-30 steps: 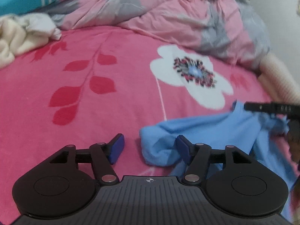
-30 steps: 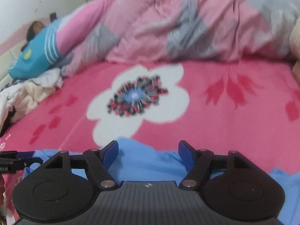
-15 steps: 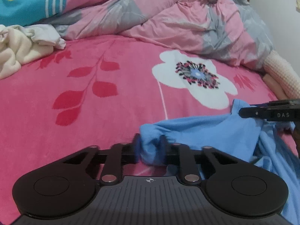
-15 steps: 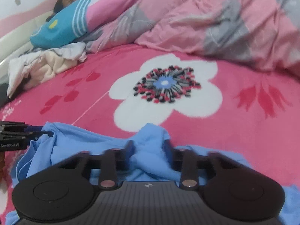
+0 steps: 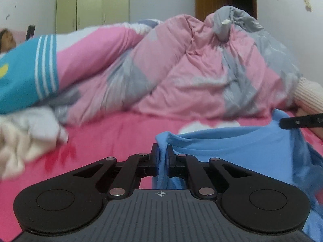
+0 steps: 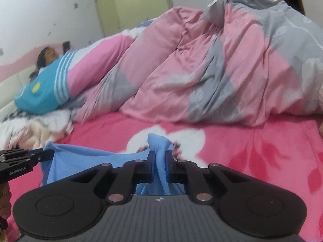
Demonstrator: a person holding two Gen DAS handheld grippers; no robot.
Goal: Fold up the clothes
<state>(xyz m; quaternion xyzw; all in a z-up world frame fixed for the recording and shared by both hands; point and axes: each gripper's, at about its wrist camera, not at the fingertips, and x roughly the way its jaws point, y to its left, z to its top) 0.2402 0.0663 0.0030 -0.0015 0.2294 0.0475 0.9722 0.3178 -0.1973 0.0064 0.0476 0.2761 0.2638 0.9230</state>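
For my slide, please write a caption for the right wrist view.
Right gripper closing on a pinched blue shirt above the pink bedspread.

Lighting: even, soft indoor light is falling over both views; source is not showing. Moderately bright, colours staying saturated on the pink bedsheet (image 5: pixel 113 133). No glare is appearing; faint sheen on the rivets only.

Shadows: weak ones are lying in the folds of the quilt (image 5: pixel 201 70) and under the blue garment (image 5: pixel 232 147).

Blur: motion smear is softening the pale clothes pile (image 5: pixel 26 137) and striped pillow (image 5: pixel 30 74) at left; the flower print (image 6: pixel 167 139) is smearing too.

Distortion: fisheye bending is curving the wardrobe (image 5: pixel 90 6); dark vignetting is clipping the corners.
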